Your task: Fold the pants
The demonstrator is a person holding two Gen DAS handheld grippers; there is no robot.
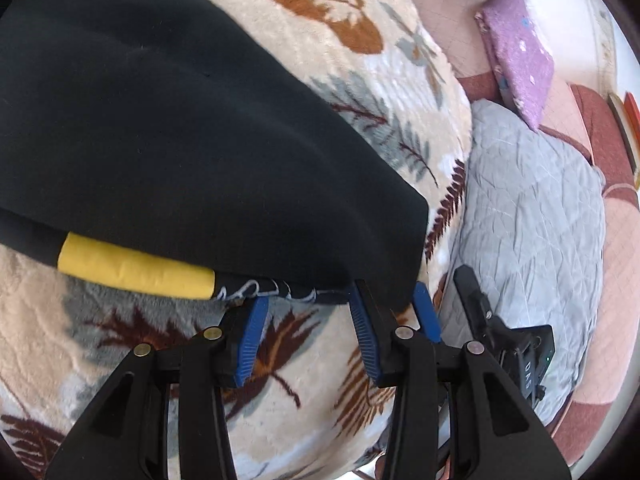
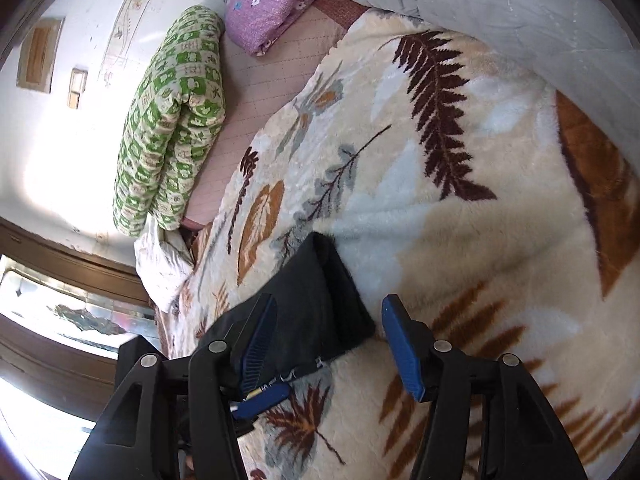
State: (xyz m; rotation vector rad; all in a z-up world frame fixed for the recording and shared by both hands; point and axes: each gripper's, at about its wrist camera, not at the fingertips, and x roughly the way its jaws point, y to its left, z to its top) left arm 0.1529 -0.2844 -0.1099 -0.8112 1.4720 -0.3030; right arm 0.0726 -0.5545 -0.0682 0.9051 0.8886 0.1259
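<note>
Left wrist view: black pants folded flat, yellow band showing.

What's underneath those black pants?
The black pants lie on a cream fleece blanket with leaf patterns, which shows all round them. A yellow band peeks out under the top layer. Whatever else lies beneath the cloth is covered.

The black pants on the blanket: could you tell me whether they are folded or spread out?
Folded: the black pants lie doubled, an upper layer over the yellow band.
</note>
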